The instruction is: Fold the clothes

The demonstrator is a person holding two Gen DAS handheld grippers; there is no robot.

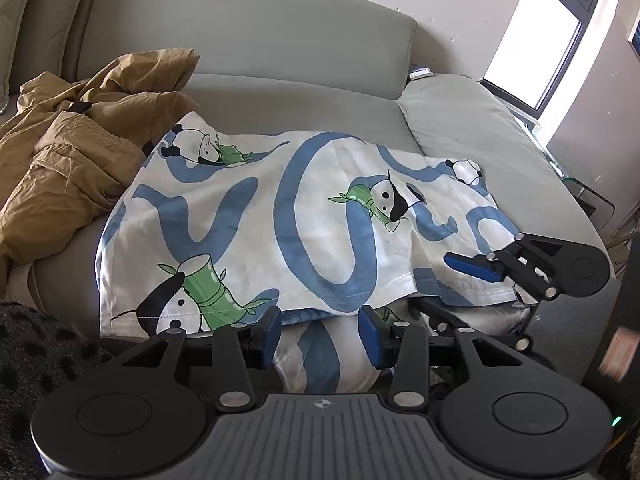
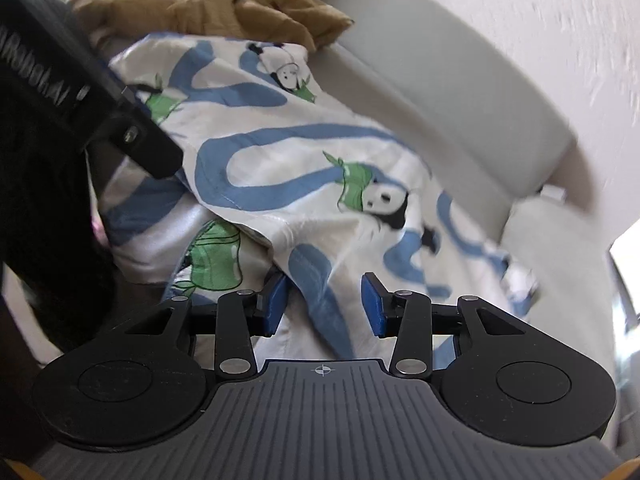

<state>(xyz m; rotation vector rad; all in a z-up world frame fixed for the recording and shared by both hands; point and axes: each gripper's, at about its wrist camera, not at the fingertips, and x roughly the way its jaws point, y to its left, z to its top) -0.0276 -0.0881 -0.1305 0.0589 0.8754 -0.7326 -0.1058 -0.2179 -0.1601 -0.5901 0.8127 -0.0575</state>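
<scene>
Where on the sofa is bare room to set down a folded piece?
Bare seat runs between the panda-print garment and the backrest, and the right cushion is bare. The left end is crowded by the tan clothes.

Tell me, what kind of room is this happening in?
Most likely a living room in someone's home. A grey sofa with cushions fills the view, a panda-print garment is spread on its seat beside crumpled tan clothing, and a window lets daylight in at the right.

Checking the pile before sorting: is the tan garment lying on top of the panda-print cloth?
No, the tan garment sits bunched on the sofa beside the panda-print cloth, whose corner overlaps its edge.
</scene>
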